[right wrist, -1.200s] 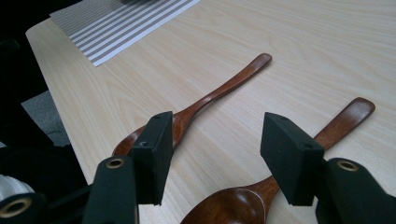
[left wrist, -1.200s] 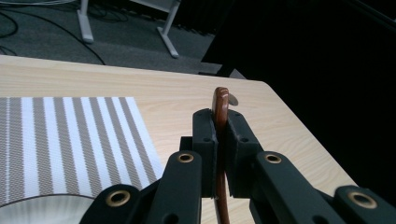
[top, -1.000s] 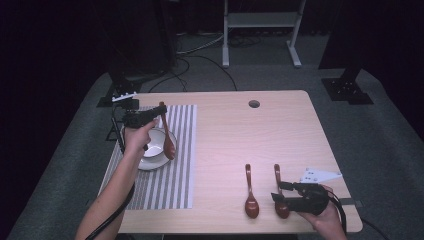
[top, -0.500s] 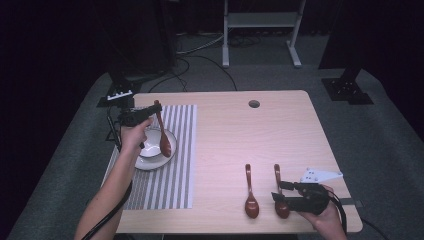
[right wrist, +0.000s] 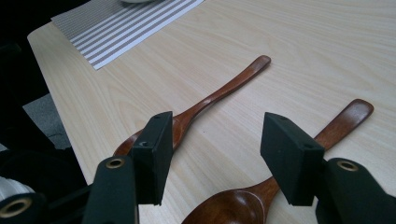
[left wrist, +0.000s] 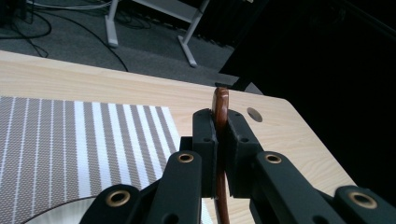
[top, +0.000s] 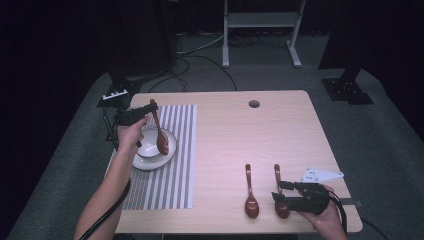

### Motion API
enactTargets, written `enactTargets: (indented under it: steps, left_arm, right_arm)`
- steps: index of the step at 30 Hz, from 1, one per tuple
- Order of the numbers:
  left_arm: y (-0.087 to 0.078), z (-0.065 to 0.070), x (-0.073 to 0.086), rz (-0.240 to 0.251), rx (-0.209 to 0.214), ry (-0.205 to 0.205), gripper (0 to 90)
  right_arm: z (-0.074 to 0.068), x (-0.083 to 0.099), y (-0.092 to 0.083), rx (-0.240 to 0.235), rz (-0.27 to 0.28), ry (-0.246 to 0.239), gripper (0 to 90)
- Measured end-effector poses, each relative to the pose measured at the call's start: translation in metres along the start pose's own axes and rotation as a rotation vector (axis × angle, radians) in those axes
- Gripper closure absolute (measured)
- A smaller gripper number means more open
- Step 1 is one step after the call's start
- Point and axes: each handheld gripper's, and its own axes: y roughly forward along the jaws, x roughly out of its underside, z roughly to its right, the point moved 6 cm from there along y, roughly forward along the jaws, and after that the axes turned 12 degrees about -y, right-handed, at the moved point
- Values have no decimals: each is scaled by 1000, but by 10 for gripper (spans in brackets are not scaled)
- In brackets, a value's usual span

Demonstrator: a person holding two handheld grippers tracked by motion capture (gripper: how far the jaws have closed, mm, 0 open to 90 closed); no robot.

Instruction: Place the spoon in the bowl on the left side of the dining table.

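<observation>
My left gripper (top: 150, 107) is shut on the handle of a dark wooden spoon (top: 160, 134), which hangs bowl-down over a white bowl (top: 149, 150) on the striped placemat (top: 170, 165). In the left gripper view the spoon's handle (left wrist: 220, 112) stands pinched between the gripper's (left wrist: 219, 140) jaws. Two more wooden spoons lie on the table near its front edge, one (top: 250, 192) to the left and one (top: 278, 190) to the right. My right gripper (top: 281, 191) stands open just over the right spoon's bowl (right wrist: 233, 207), with the left spoon (right wrist: 205, 103) beyond its left jaw.
A white saucer (top: 170, 152) lies under the bowl. The wooden table (top: 250, 135) has a round cable hole (top: 254, 104) at the back. A metal stand (top: 260, 30) and cables lie on the floor behind.
My left gripper has lifted and swung the spoon upright over the bowl, moving slightly back and left. The right gripper has stayed in place, open.
</observation>
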Motion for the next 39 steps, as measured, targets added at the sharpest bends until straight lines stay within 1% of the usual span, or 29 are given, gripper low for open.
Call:
enactTargets:
  steps: [4, 8, 16, 20, 21, 25, 28, 34, 35, 36, 38, 39]
  left_arm:
    - [-2, -5, -3, 10, -7, -13, 842]
    - [-5, -10, -6, 20, -22, -18, 842]
    - [-10, -19, -12, 53, -25, -51, 842]
    - [-12, -22, -13, 60, -30, -58, 842]
    - [-12, -24, -14, 64, -29, -68, 842]
    - [-12, -27, -16, 71, -33, -68, 842]
    - [-11, -29, -16, 70, -37, -65, 842]
    - [-9, -38, -13, 74, -44, -86, 841]
    - [-8, -40, -12, 81, -46, -95, 841]
    - [-8, -40, -12, 81, -46, -95, 841]
    - [-7, -47, -10, 83, -57, -108, 841]
    - [-7, -49, -9, 88, -55, -123, 841]
  right_arm:
    - [1, 1, 0, 2, -2, 2, 428]
    - [1, 0, 1, 2, -2, 0, 428]
    - [0, 1, 1, 2, -4, 0, 428]
    - [0, 1, 1, 2, -6, 2, 428]
    - [0, 1, 1, 1, -7, 4, 428]
    - [0, 1, 2, 1, -8, 3, 428]
    - [0, 1, 2, -1, -8, 1, 428]
    - [0, 2, 3, -1, -9, 2, 428]
    - [0, 2, 3, 0, -9, 2, 428]
    - [0, 2, 3, 0, -9, 2, 428]
    - [0, 2, 3, -1, -10, 1, 428]
    - [0, 2, 3, -1, -10, 1, 428]
